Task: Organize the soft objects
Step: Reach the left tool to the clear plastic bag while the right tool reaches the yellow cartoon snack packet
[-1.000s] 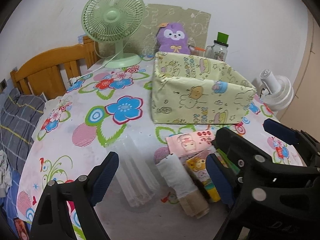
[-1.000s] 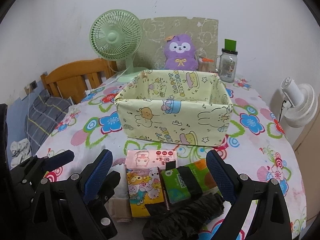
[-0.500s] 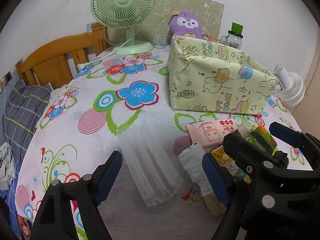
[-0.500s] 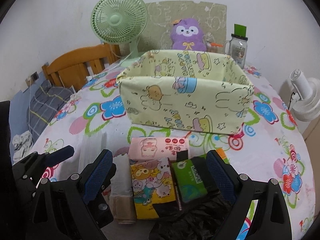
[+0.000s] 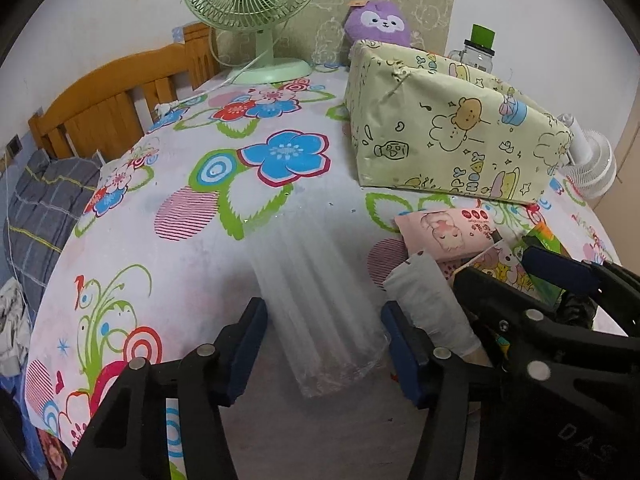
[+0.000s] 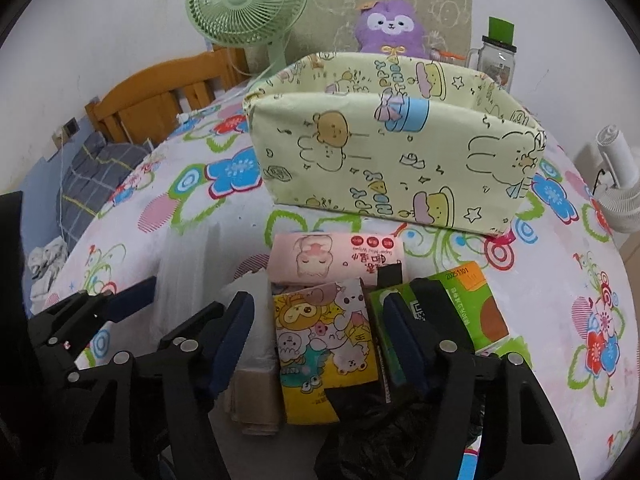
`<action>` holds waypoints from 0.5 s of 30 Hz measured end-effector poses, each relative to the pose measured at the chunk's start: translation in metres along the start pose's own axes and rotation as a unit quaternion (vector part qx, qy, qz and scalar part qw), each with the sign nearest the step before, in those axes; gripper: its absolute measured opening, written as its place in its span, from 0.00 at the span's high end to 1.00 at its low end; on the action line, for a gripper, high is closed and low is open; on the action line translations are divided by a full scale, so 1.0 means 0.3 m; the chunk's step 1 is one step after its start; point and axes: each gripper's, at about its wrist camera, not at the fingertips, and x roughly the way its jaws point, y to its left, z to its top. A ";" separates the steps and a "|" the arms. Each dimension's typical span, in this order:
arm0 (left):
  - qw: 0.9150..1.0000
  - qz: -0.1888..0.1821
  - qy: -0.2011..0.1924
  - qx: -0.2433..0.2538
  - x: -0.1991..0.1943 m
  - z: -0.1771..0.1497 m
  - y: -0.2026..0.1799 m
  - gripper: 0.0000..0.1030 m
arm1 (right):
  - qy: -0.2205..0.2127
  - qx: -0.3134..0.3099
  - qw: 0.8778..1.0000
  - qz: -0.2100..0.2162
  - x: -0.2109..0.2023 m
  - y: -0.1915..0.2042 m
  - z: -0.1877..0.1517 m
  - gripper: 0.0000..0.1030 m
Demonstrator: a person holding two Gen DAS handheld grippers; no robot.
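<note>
Items for sorting lie in a row on the bench (image 5: 280, 208), on the near side of the yellow cartoon-print box (image 6: 392, 152).

- Clear plastic packet (image 5: 320, 312): furthest from the box on the left; long axis runs toward the box and away from it. Left hand-held gripper (image 5: 324, 352) straddles its near end, jaws half-open and just been closing, pads (image 5: 250, 344) not yet pressing the film.
- Yellow cartoon tissue pack (image 6: 324, 344): directly before the box front, behind the pink pack (image 6: 336, 258); long axis likewise toward the box. Right hand-held gripper (image 6: 320, 344) brackets it, jaws just been narrowing; contact cannot be told.
- Green pack (image 6: 460, 308): just right of the yellow pack.
- Rolled white cloth (image 5: 432, 300): between the two grippers.

Each hand is nearest its own item; the box lies straight ahead.
</note>
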 end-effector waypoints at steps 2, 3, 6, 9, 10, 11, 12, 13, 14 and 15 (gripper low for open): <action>1.000 0.002 0.000 0.002 0.001 0.000 -0.003 0.42 | 0.003 -0.002 1.000 -0.002 0.007 0.003 0.000 0.32; 1.000 0.003 0.000 0.002 0.002 0.001 -0.004 0.42 | 0.003 -0.002 1.000 -0.002 0.010 0.002 0.001 0.32; 1.000 0.008 0.000 0.007 0.006 0.005 -0.011 0.42 | 0.003 -0.001 1.000 -0.005 0.022 -0.005 0.003 0.33; 1.000 0.002 0.000 0.009 0.006 0.007 -0.015 0.42 | 0.001 -0.003 1.000 -0.013 0.031 -0.009 0.008 0.37; 1.000 -0.001 0.000 0.009 0.005 0.007 -0.016 0.42 | 0.001 -0.002 1.000 -0.014 0.028 -0.011 0.008 0.39; 1.000 -0.002 0.001 0.009 0.004 0.007 -0.017 0.42 | 0.002 -0.003 1.000 -0.014 0.025 -0.011 0.007 0.40; 1.000 -0.004 0.001 0.011 0.002 0.004 -0.018 0.42 | 0.004 -0.003 1.000 -0.012 0.021 -0.010 0.006 0.43; 1.000 -0.004 0.002 0.012 0.000 0.002 -0.018 0.42 | 0.005 -0.005 1.000 -0.008 0.017 -0.008 0.005 0.45; 1.000 -0.005 0.002 0.013 -0.002 0.000 -0.017 0.42 | 0.006 -0.006 1.000 -0.006 0.014 -0.004 0.003 0.46; 1.000 -0.006 0.004 0.013 -0.005 -0.002 -0.016 0.42 | 0.007 -0.007 1.000 -0.003 0.011 0.000 0.001 0.47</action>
